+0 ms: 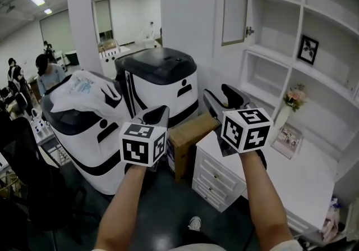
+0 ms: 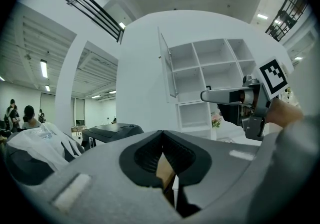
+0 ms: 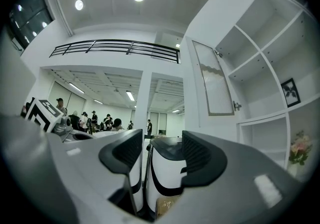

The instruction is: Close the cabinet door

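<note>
The white cabinet door [image 1: 234, 3] with its ribbed glass pane stands swung open from the shelf unit, and a small knob [image 1: 248, 31] sits at its lower edge. My right gripper [image 1: 223, 97] is held level below and left of the door, apart from it, open with nothing between its jaws. In the right gripper view the door [image 3: 214, 85] and knob [image 3: 237, 105] rise up and to the right of the open right gripper [image 3: 162, 155]. My left gripper [image 1: 160, 112] is lower and further left, its jaws together and empty. From the left gripper [image 2: 164, 140] the door [image 2: 166, 70] shows edge-on.
Two large white-and-black machines [image 1: 162, 84] [image 1: 84, 126] stand to the left, with a cardboard box [image 1: 188, 137] against a white drawer unit [image 1: 216, 179]. The shelves hold a picture frame [image 1: 308, 49] and flowers [image 1: 294, 97]. People stand far off at the left.
</note>
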`<state>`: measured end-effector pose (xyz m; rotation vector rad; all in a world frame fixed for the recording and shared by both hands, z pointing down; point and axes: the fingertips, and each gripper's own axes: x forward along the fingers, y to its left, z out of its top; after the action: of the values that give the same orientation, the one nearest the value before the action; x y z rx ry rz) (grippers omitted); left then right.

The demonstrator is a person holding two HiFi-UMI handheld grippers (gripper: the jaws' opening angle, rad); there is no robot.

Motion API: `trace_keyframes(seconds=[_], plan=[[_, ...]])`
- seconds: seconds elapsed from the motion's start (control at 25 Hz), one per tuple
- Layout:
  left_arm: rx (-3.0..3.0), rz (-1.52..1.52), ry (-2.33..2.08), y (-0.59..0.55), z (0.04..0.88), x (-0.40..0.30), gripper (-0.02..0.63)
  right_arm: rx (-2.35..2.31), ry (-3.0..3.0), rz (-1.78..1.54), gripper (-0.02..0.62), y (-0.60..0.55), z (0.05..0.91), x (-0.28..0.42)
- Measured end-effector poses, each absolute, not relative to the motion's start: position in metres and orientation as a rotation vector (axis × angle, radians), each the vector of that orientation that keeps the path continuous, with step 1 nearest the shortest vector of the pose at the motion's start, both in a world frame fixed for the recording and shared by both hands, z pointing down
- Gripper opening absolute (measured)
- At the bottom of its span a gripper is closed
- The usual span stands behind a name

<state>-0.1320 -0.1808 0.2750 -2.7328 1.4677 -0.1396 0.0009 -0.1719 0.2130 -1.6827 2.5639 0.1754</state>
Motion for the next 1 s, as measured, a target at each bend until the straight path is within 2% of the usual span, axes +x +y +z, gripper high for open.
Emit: trace_keyframes(seconds=[1.0], plan=[[-2.725, -0.155, 1.427, -0.345, 0.26, -0.07, 0.0, -1.698, 2.511, 0.217, 0.25, -0.336, 0.183, 0.063]])
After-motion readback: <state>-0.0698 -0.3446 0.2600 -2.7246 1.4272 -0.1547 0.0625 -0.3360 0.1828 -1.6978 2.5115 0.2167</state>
